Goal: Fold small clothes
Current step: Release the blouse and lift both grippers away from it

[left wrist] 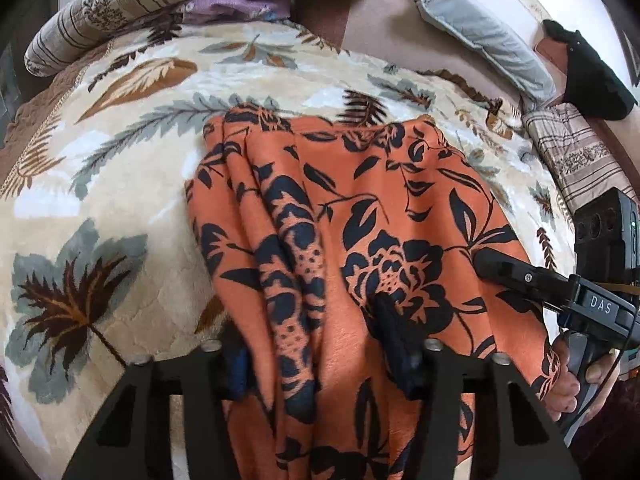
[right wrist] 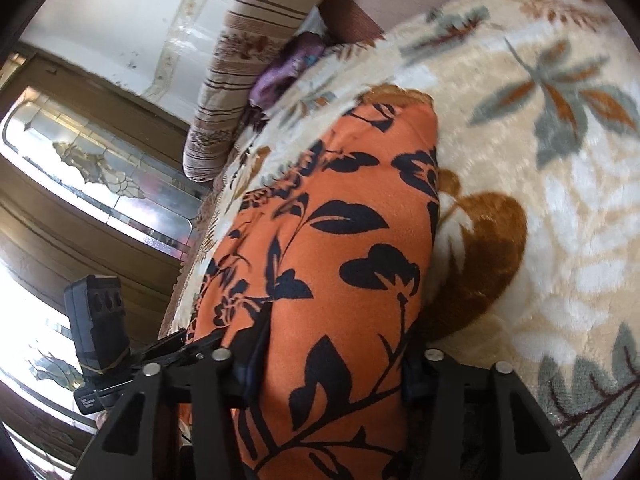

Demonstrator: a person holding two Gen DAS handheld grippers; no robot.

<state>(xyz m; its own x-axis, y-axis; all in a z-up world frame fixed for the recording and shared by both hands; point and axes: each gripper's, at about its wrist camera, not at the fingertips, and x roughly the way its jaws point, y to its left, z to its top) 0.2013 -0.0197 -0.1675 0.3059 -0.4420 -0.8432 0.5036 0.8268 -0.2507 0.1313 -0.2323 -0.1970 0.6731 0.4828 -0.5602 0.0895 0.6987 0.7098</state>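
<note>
- Orange fabric with a black flower print, the garment [left wrist: 360,216], fills the middle of the left wrist view. It's spread over a plush cream blanket [left wrist: 120,168] with grey and brown leaves, on what looks like a bed.
- Near end of the garment bunches into folds and runs up between the fingers of the left tool [left wrist: 320,356]. The left finger is mostly buried behind the cloth and blurry; the right fingertip [left wrist: 394,320] pokes up dark against the print. Looks clenched on the bunched cloth, though the actual pad contact is covered.
- Right edge of that view: the right tool [left wrist: 496,270] comes in sideways, its tips on the garment's edge, with a hand [left wrist: 568,376] on the handle, cut off by the frame.
- Far back there's a striped quilt roll [left wrist: 120,4], a purple cloth [left wrist: 236,6] half tucked under it, and a dark item [left wrist: 592,76] at the corner that I can't identify.
- Right wrist view: the same garment [right wrist: 344,248] runs as a long strip from the blanket [right wrist: 540,208] straight into the right tool [right wrist: 334,364]. Cloth fills the whole gap between the fingers and hides both pads, so it reads as gripping the garment.
- Lower left there, the left tool [right wrist: 192,346] is partly visible, its tips lost under the fabric edge.
- Background is a wooden door [right wrist: 88,184] with patterned glass, blown out by glare.
</note>
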